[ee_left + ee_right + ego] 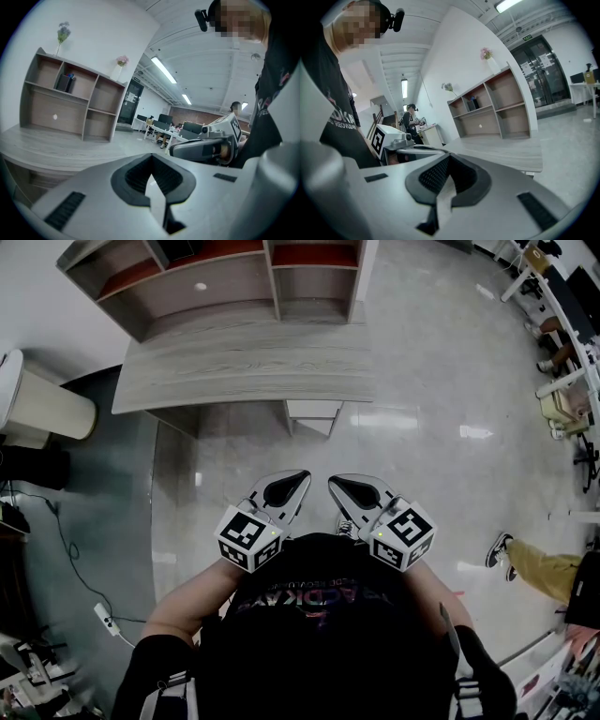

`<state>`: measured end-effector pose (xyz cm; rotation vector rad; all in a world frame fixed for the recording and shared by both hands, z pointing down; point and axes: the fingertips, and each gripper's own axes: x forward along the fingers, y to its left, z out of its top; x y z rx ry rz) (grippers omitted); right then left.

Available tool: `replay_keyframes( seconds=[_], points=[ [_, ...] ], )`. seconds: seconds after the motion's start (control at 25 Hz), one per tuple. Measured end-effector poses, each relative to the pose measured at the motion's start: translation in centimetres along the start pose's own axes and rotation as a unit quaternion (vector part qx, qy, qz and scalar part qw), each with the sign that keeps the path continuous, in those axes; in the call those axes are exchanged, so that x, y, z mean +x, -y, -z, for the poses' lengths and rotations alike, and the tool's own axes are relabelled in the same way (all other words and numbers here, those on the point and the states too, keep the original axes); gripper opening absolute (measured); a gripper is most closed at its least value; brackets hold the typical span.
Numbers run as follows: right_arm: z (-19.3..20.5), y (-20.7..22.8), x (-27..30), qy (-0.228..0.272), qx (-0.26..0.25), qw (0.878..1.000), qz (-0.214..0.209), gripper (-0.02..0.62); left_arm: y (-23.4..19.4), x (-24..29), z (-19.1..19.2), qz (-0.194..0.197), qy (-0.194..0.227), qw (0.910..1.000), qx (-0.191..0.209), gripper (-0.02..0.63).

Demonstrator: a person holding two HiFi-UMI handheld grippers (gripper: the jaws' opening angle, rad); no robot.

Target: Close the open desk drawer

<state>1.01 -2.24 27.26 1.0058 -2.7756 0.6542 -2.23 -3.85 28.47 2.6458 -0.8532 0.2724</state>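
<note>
Head view steeply down; both gripper views low toward shared desk [244,362]

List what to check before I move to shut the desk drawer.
1. The drawer stands open below the front edge of the desk: ok.
2. The left claw is shut with nothing in it: ok.
3. The right claw is shut with nothing in it: ok.
4. Either claw is on the drawer front: not ok. Both are held near the body, apart from it.
5. Nothing pokes out of the drawer: cannot tell, too small.
</note>
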Motion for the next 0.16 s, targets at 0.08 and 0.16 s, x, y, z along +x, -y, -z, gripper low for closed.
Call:
replay_keyframes(
  seconds=[0.08, 0.16],
  points=[
    [-0.09, 0.02, 0.03, -0.001, 0.0, 1.0, 0.001, 0.017, -0.03, 0.0, -0.09, 0.001, 0.0, 1.0, 0.001, 0.011],
    [-0.2, 0.03, 0.08, -0.001, 0.0, 1.0, 0.001, 0.017, -0.08, 0.01, -0.2, 0.001, 0.0, 1.0, 0.001, 0.009]
  ],
)
